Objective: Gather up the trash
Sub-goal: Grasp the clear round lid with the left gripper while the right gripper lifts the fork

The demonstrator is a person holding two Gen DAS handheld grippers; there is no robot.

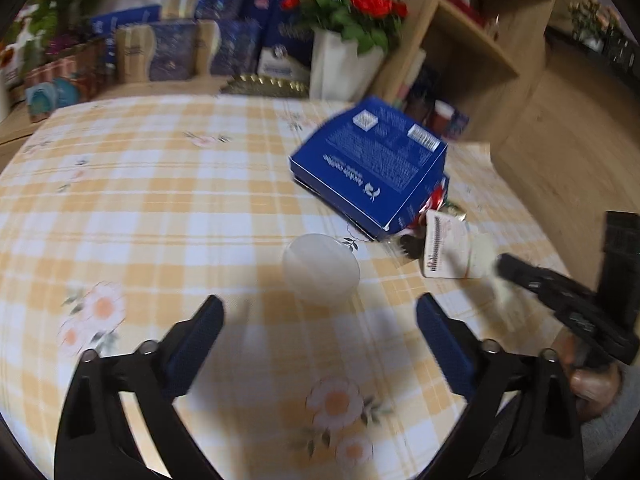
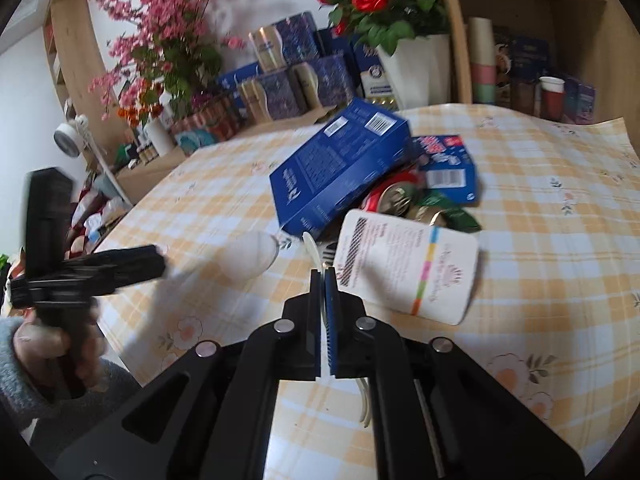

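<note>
Left hand-held gripper is hanging over the checked table with its jaws standing wide apart, nothing between the pads. A translucent white plastic cup is lying on its side just beyond the fingertips, not touching them.

Right hand-held gripper is showing jaws pressed together, pinching a thin cream-white plastic utensil; its top is sticking out past the tips and its other end is showing under the jaws. Fork or spoon, cannot tell.

Taking the cup as landmark: a white printed packet is lying to its right on the table. Behind that packet, crushed cans and wrappers are sitting in a pile. A large blue box is leaning tilted on the pile, beyond and right of the cup. A smaller blue box is lying right of the big one.

Far behind the cup, a white vase of red flowers is standing past the table's edge.
</note>
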